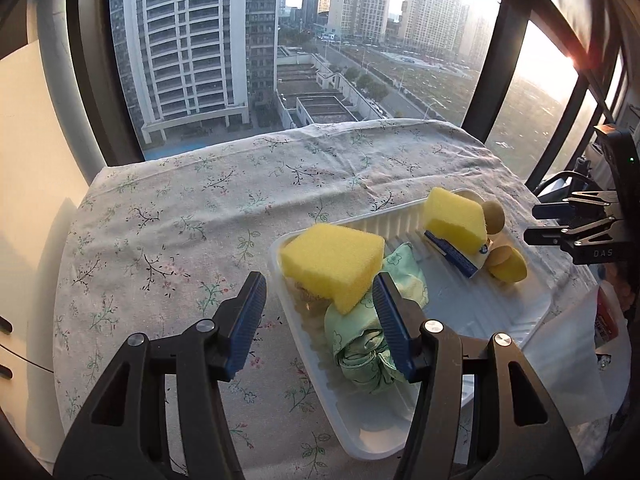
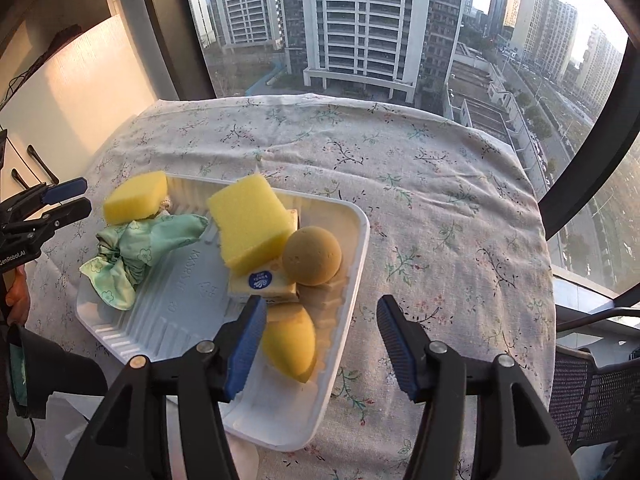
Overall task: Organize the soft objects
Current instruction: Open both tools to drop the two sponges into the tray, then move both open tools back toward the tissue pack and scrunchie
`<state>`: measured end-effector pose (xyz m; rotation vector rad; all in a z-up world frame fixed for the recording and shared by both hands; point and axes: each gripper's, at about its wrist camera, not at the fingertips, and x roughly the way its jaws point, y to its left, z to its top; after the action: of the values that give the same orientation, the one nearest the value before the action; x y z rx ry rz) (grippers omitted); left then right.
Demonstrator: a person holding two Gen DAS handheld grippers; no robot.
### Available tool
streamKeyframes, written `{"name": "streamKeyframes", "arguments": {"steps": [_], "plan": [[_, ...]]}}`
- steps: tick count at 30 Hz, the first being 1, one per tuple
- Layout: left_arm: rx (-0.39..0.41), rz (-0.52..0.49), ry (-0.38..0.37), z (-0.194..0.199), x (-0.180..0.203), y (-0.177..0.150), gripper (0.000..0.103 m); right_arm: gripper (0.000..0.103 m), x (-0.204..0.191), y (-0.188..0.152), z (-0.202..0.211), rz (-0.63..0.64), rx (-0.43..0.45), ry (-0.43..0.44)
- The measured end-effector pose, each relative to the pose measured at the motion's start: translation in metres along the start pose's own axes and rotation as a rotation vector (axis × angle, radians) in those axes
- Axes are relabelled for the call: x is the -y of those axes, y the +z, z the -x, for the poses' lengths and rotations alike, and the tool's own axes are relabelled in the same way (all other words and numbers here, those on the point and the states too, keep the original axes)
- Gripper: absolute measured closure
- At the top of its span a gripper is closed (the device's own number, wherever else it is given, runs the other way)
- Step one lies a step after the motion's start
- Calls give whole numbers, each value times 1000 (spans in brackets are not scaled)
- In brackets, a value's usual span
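While both grippers hang over the floral tablecloth (image 2: 420, 184), the soft stuff sits in the white tray (image 2: 356, 240): two yellow sponges (image 1: 330, 262) (image 2: 250, 222), a knotted green cloth (image 2: 140, 252), a tan ball (image 2: 312, 256), a yellow egg-shaped sponge (image 2: 292, 340) and a small labelled packet (image 2: 262, 282) (blue logo, text too small to read). The left gripper (image 1: 320, 324) is spread apart above the cloth and nearer sponge, gripping nothing. The right gripper (image 2: 322, 338) is also parted and empty, over the tray's edge.
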<state>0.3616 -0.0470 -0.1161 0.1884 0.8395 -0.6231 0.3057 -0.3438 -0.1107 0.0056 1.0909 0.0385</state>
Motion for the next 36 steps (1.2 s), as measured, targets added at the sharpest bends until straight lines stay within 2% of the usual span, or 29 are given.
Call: {"name": "streamKeyframes", "arguments": {"steps": [3,7,13,26,36], "plan": [[2,13,36,10,-7,-6,50,42,16,-7,2,-46,-15,-25],[3,60,47,26,-18,-20,50,43,33,-23,5,-107,-36,-49],[14,90,92,51,-26,-52,50,43,39,-56,17,-147,-44,-82],[9,135,146,100,-30,-151,50,43,10,-151,58,-139,-49,-133],[-15,162,156,136,-23,-225,50,43,-29,-231,84,-109,-59,-129]]}}
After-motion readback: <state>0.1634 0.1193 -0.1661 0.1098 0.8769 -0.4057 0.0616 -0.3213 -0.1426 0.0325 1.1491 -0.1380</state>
